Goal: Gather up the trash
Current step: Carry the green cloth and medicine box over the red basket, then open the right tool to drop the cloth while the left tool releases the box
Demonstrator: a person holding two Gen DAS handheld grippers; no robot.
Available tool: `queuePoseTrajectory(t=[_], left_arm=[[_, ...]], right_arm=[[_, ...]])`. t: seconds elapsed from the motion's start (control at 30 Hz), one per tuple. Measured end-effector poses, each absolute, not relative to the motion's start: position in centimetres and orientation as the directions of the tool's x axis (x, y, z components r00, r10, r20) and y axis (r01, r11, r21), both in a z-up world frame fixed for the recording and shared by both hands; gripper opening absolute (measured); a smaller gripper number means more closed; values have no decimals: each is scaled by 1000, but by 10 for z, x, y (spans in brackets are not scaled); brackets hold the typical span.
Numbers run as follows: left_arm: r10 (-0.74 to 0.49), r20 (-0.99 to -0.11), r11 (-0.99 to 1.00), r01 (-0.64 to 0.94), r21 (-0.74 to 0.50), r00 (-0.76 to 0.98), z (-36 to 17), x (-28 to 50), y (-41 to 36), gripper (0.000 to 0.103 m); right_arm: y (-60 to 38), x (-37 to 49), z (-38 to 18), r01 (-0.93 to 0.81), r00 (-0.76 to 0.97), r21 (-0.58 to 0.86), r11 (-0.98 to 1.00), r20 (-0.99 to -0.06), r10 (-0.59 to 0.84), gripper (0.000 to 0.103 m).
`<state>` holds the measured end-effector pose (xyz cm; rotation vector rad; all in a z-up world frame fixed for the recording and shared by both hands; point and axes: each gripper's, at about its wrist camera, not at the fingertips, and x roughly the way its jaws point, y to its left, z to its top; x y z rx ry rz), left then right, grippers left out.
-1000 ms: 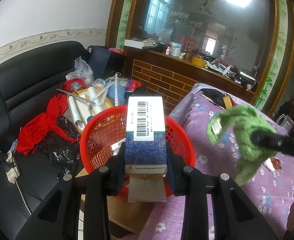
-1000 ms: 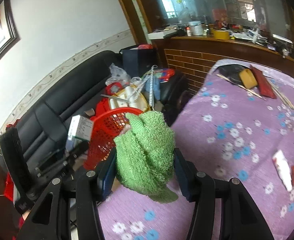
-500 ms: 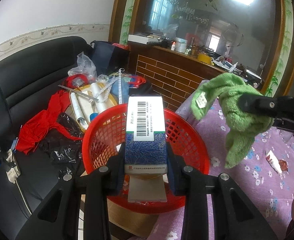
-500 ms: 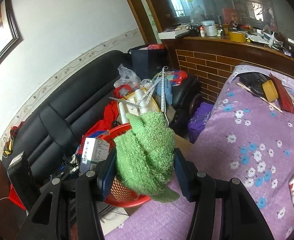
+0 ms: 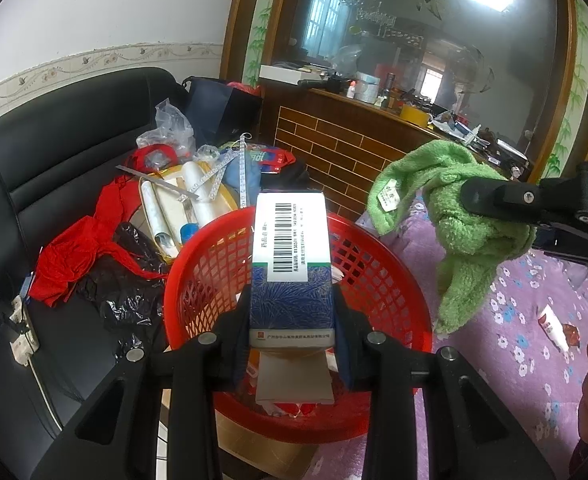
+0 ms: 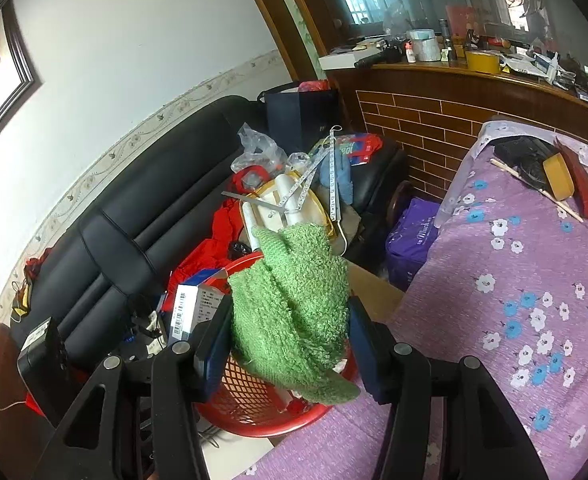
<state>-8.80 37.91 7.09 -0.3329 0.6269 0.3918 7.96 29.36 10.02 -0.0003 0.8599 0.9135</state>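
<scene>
My left gripper (image 5: 292,320) is shut on a blue and white box (image 5: 291,264) with a barcode, held over the red mesh basket (image 5: 378,280). In the right wrist view my right gripper (image 6: 290,344) is shut on a crumpled green towel (image 6: 294,300) that hangs above the basket (image 6: 254,400) rim. That towel (image 5: 454,216) shows in the left wrist view at the right, beside the basket, with a white tag. The box (image 6: 188,312) appears at the left of the right wrist view. Paper scraps lie inside the basket.
A black sofa (image 5: 34,168) on the left carries red cloth (image 5: 82,252), black plastic, rolls and rulers. A purple flowered tablecloth (image 6: 534,300) covers the table at right, with a small tube (image 5: 552,322) on it. A brick-faced counter (image 5: 346,148) stands behind. A cardboard box (image 6: 372,292) sits under the basket.
The right gripper has carried the green towel leftward from over the table to above the basket's rim. The left gripper and box have barely shifted over the basket.
</scene>
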Motion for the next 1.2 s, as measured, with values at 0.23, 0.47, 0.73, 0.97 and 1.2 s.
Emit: queuePoseTrajectory(t=[0.23,0.47,0.73,0.97,1.2], left_arm=[[256,-623,872,-455,-181,739,67,-86,385,33],[259,-628,865,-466,-188,734,62,-84,393,33],[258,-634,856,-476,-200,729,59,-80,399,33],[256,-635,856,-476,-201,729,58,-79,400,33],[257,-629,856,-475,-205,734,59,-81,401,44]], right_arm=[[301,84,93,-688,303,348,637,-660,688,59],[310,89,83,-683,288,353,640,-675,680,59],[319,95,73,-674,267,369,640,-687,676,59],[326,98,64,-668,248,375,643,-702,668,63],[324,93,71,-684,254,371,628,-686,682,67]])
